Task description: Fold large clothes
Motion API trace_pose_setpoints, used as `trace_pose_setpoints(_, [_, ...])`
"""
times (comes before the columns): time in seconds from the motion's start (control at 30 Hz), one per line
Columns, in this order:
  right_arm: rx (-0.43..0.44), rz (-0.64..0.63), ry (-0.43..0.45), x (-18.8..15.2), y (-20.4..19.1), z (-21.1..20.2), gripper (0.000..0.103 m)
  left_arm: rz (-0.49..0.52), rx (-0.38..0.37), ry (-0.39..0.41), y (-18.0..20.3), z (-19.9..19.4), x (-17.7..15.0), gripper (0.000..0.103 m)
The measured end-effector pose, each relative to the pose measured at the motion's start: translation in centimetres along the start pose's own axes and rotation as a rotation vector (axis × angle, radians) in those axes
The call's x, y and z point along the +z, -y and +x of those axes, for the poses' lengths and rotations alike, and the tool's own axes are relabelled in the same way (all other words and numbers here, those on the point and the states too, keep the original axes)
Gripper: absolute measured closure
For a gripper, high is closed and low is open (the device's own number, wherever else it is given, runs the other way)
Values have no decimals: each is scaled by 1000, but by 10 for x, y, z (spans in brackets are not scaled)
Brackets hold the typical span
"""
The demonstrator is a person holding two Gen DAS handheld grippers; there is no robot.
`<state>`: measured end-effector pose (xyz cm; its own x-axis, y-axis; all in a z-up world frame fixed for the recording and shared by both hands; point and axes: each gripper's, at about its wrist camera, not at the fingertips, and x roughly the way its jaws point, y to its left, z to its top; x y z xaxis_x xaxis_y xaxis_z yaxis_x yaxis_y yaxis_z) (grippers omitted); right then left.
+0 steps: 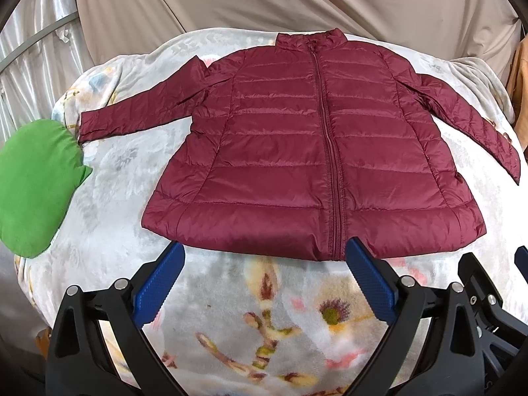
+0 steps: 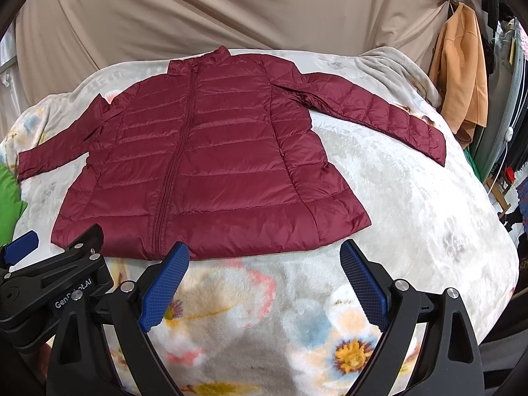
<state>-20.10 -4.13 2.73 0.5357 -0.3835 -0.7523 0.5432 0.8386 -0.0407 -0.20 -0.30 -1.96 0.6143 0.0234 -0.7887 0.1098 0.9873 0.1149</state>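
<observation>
A maroon quilted puffer jacket (image 1: 297, 151) lies flat and zipped on a floral blanket, collar far, hem near, both sleeves spread out. It also shows in the right wrist view (image 2: 204, 165). My left gripper (image 1: 264, 254) is open and empty, its blue fingertips just short of the hem near the zipper. My right gripper (image 2: 264, 254) is open and empty, hovering by the hem's right half. The left gripper's body (image 2: 56, 274) shows at the lower left of the right wrist view.
A green cloth bundle (image 1: 33, 184) lies left of the left sleeve cuff. A floral fleece blanket (image 1: 250, 323) covers the surface. A beige sheet (image 2: 231, 10) hangs behind. An orange garment (image 2: 462, 76) hangs at the right.
</observation>
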Motion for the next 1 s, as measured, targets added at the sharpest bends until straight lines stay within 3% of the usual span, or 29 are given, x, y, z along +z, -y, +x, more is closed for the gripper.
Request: trace_pose_setpoints(1.0, [5,2,-41,3,-2,11,12,-3,-6,-34,-2,11,0,8])
